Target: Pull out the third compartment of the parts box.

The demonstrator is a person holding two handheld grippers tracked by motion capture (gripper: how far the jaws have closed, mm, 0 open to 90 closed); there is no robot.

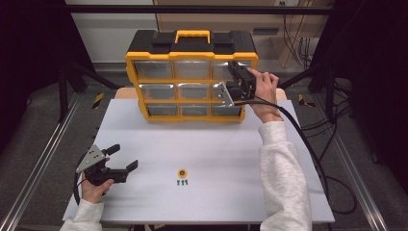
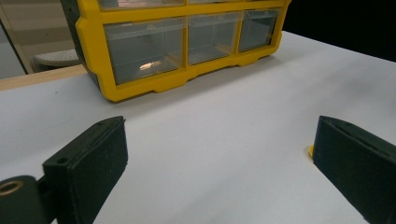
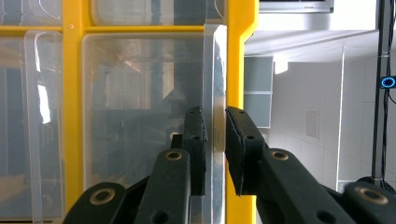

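A yellow and black organizer (image 1: 191, 79) with several clear drawers stands at the back of the white table (image 1: 216, 144). My right gripper (image 1: 235, 72) is at its right column, held by a hand in a white sleeve. In the right gripper view, my right gripper (image 3: 215, 114) is shut on the clear front lip (image 3: 215, 70) of a drawer (image 3: 144, 116), one pad on each side. My left gripper (image 1: 124, 157) rests at the front left of the table, open with nothing in it. In its own view, my left gripper (image 2: 219, 154) has its jaws wide apart and points toward the organizer (image 2: 140, 88).
A small yellow round part (image 1: 182, 173) and tiny green pieces (image 1: 182, 182) lie at the front middle of the table. The yellow part (image 2: 310, 150) peeks out beside the left gripper's right jaw. A black cable (image 1: 308, 149) trails off to the right.
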